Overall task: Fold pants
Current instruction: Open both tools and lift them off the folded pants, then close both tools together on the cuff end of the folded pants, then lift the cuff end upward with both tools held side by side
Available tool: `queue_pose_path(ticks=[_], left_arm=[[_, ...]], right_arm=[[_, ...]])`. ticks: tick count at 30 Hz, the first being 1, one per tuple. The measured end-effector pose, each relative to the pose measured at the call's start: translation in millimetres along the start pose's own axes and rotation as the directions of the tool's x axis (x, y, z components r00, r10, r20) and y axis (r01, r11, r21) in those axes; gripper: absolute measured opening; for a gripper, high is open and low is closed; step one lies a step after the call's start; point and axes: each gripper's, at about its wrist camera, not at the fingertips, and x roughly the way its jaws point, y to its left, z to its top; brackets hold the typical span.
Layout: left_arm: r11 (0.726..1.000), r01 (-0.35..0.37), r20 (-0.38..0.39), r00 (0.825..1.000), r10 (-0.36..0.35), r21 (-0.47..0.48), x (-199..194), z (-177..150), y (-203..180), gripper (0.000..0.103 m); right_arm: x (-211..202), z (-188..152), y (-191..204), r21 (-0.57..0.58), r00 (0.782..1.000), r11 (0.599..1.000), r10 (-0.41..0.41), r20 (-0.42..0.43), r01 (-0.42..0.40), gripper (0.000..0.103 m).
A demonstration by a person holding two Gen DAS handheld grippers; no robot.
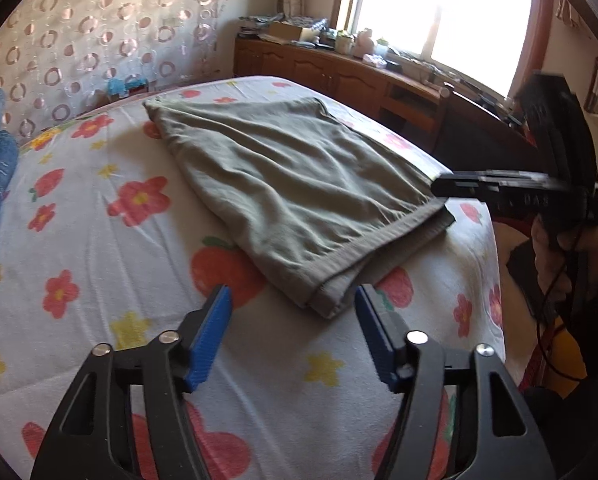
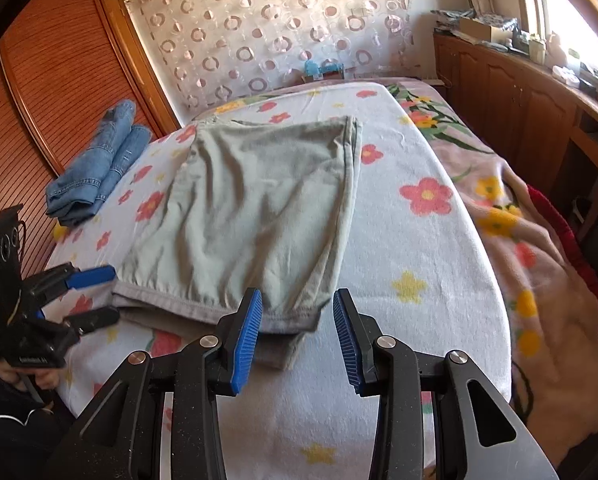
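Hardly any legible text

The right gripper (image 1: 443,186) body carried pale lettering, too blurred to read. The left gripper (image 2: 99,296) housing bore a small white label, also illegible. Nothing else showed writing.

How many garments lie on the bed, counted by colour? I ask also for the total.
Grey-green pants, folded, in the middle of the bed: 1
Blue jeans, folded, near the bed's far left edge: 1
Total: 2
Both the left gripper and the right gripper are open and hold nothing.
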Motion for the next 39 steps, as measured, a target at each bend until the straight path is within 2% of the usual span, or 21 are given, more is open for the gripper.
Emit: queue_pose_path(ticks=[5, 7, 8, 9, 11, 15, 22, 28, 31, 33, 35, 39], left_arm=[[1.000, 0.008, 0.018, 1.000, -0.008, 0.014, -0.2, 0.1, -3.0, 0.044], [1.000, 0.018, 0.014, 1.000, -0.018, 0.015, 1.3, 1.1, -3.0, 0.033], [0.999, 0.028, 0.020, 0.999, -0.028, 0.021, -0.5, 1.1, -3.6, 0.023], [0.999, 0.030, 0.034, 0.999, -0.031, 0.023, -3.4, 1.8, -3.6, 0.020], [0.999, 0.030, 0.066, 0.997, -0.032, 0.027, -10.5, 2.8, -4.5, 0.018], [0.999, 0.026, 0.058, 0.998, -0.027, 0.029, -11.8, 3.3, -4.2, 0.018], [1.000, 0.020, 0.030, 0.999, -0.021, 0.001, -7.9, -2.9, 1.1, 0.018], [0.999, 0.024, 0.022, 0.999, -0.024, -0.021, -4.3, -6.6, 4.2, 0.018], [0.999, 0.025, 0.023, 0.999, -0.024, -0.023, -4.7, -7.2, 3.5, 0.018], [0.999, 0.024, 0.023, 0.999, -0.024, -0.024, -4.4, -7.0, 3.8, 0.018], [0.999, 0.022, 0.024, 0.999, -0.022, -0.024, -4.6, -7.5, 3.4, 0.018], [0.999, 0.023, 0.025, 0.999, -0.023, -0.025, -4.3, -7.2, 4.1, 0.018]], right_arm=[[5.1, -2.0, 2.1, -0.011, 1.000, 1.000, -0.018, -0.011, 0.018, 0.033], [5.3, -2.9, 2.8, -0.012, 1.000, 1.000, -0.013, -0.009, 0.013, 0.028], [5.3, -2.7, 3.1, -0.014, 1.000, 1.000, -0.014, -0.008, 0.014, 0.022], [4.6, -2.8, 3.3, -0.017, 1.000, 1.000, -0.012, -0.005, 0.012, 0.018], [1.6, -3.4, 4.8, -0.026, 1.000, 1.000, -0.007, 0.002, 0.007, 0.013], [-8.4, -4.2, 6.4, -0.032, 1.000, 0.999, 0.019, 0.021, -0.018, 0.008], [-12.1, -16.0, 12.2, -0.035, 0.999, 0.999, 0.041, 0.000, -0.041, 0.007], [-7.5, -19.8, 11.6, -0.022, 1.000, 1.000, 0.014, -0.009, -0.014, 0.007], [-5.4, -19.2, 12.4, -0.017, 1.000, 1.000, -0.002, -0.010, 0.001, 0.017], [-1.7, -19.6, 15.8, -0.022, 1.000, 1.000, -0.021, -0.018, 0.021, 0.029], [2.6, -19.8, 17.5, -0.034, 0.999, 0.999, -0.043, -0.024, 0.042, 0.036], [8.4, -20.7, 22.6, -0.050, 0.998, 0.998, -0.049, -0.025, 0.048, 0.037]])
